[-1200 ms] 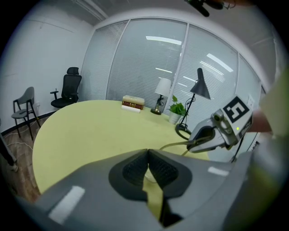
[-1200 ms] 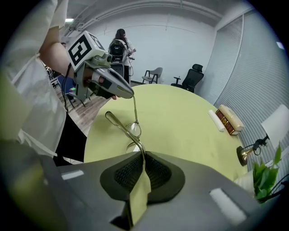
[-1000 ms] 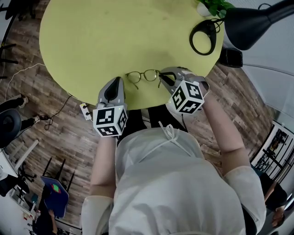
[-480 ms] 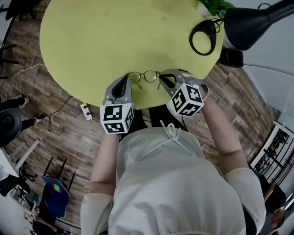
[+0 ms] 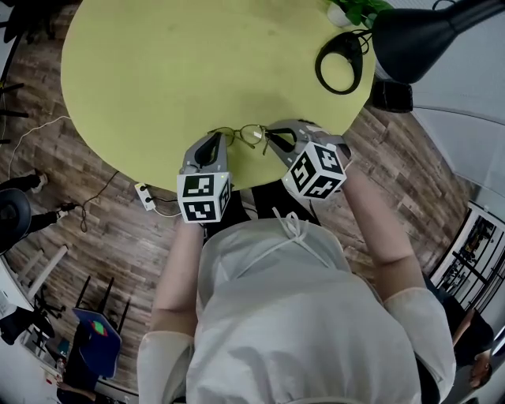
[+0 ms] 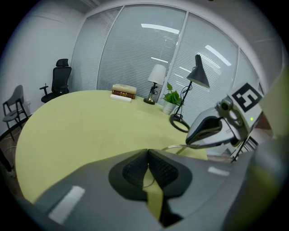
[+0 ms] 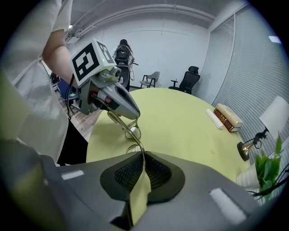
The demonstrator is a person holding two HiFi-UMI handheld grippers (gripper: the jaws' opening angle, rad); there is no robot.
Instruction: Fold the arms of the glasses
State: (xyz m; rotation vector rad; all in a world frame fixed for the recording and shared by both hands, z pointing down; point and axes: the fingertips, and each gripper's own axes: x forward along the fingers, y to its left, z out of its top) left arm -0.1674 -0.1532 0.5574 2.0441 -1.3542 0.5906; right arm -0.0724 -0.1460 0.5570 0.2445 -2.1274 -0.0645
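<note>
Thin gold-rimmed glasses (image 5: pixel 246 134) lie near the front edge of the round yellow-green table (image 5: pixel 158 71). My right gripper (image 5: pixel 274 142) is shut on one arm of the glasses; in the right gripper view that arm (image 7: pixel 135 135) curves up out of the pads (image 7: pixel 156 171) toward the left gripper. My left gripper (image 5: pixel 215 142) is shut, and its tip rests at the left end of the glasses. A thin piece of wire shows through the gap below its pads (image 6: pixel 135 169); I cannot tell whether they pinch it. The lenses (image 7: pixel 133 133) rest on the table.
A black desk lamp (image 5: pixel 414 35) with a ring base (image 5: pixel 339 67) and a green plant (image 5: pixel 361 9) stand at the table's far right. Books (image 6: pixel 124 91) and a small white lamp (image 6: pixel 156 76) sit at the far edge. The table's rim runs close behind both grippers.
The left gripper has moved up and right in the head view, from the table's rim to the left end of the glasses. The right gripper has kept its hold in place.
</note>
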